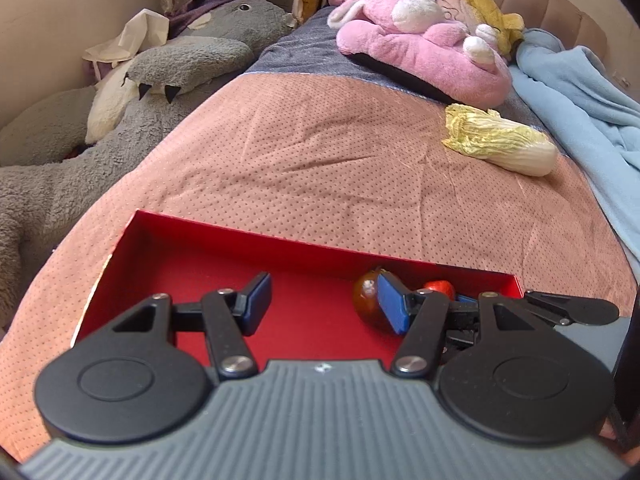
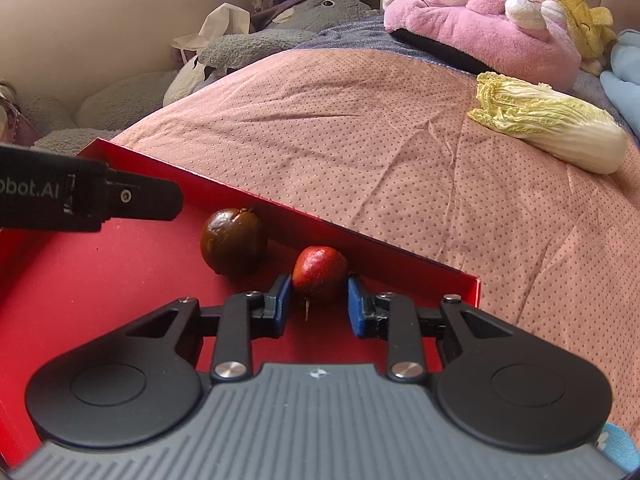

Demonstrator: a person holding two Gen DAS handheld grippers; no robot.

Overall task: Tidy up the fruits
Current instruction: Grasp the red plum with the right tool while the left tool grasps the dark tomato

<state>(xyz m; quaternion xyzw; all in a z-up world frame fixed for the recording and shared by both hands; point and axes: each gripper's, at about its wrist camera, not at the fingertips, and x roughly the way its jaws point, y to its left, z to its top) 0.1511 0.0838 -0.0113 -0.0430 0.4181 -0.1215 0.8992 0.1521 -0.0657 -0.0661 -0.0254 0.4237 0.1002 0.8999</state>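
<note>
The only legible writing is white lettering on the left gripper's black body, cut off by the right wrist view's edge and reading "obot.AI".

The right gripper (image 2: 316, 304) sits low inside the red box (image 2: 380, 252), its 2 blue pads (image 2: 282, 304) spread apart on either side of the red fruit (image 2: 319, 274). The left pad looks to be touching the fruit's side, while a narrow gap shows at the right pad, so the jaws are not clamped. The fruit rests on the box floor close to the far wall, its stem pointing back toward the gripper.

The left gripper (image 1: 326, 304) hovers over the same box (image 1: 224, 240) with its pads (image 1: 256, 304) wide apart and nothing between them. Its right pad partly covers the brown fruit (image 1: 366, 296).

The brown fruit (image 2: 234, 242) lies against the far wall, just beside the red one.

A cabbage (image 2: 552, 128) lies on the pink dotted cover (image 2: 360, 140), well apart from the box.
</note>
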